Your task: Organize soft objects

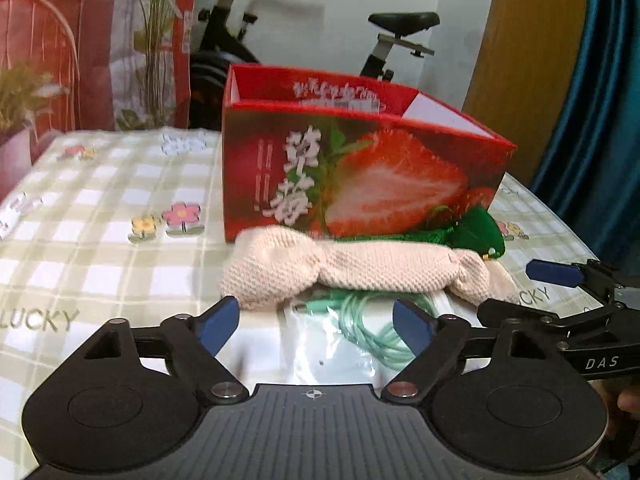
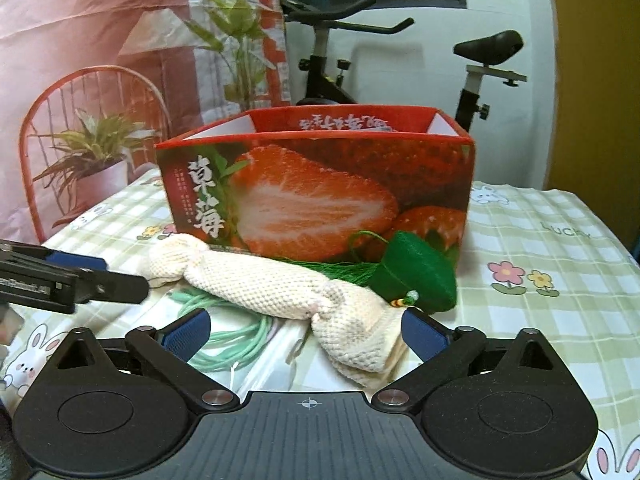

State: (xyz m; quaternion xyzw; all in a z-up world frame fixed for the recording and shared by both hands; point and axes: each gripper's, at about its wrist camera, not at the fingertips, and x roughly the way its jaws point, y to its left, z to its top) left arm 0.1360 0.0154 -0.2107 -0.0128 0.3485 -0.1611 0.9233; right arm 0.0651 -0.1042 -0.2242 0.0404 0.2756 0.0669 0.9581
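Note:
A cream knitted cloth (image 1: 352, 270) (image 2: 280, 290), twisted into a roll, lies on the table in front of a red strawberry-print box (image 1: 360, 172) (image 2: 320, 184) that is open on top. A green stuffed pouch with a tassel (image 1: 476, 232) (image 2: 416, 276) lies against the box by the roll's right end. A clear bag holding a coiled mint-green cable (image 1: 360, 332) (image 2: 224, 340) lies under the roll. My left gripper (image 1: 316, 326) is open just short of the roll's left half. My right gripper (image 2: 306, 330) is open with the roll's right end between its fingers.
The table has a green checked cloth (image 1: 100, 216) (image 2: 560, 320) with flower and rabbit prints. Behind it stand an exercise bike (image 1: 320, 20) (image 2: 400, 60), a red chair with a potted plant (image 2: 92, 148) and a pink printed backdrop. A blue curtain (image 1: 600, 100) hangs at right.

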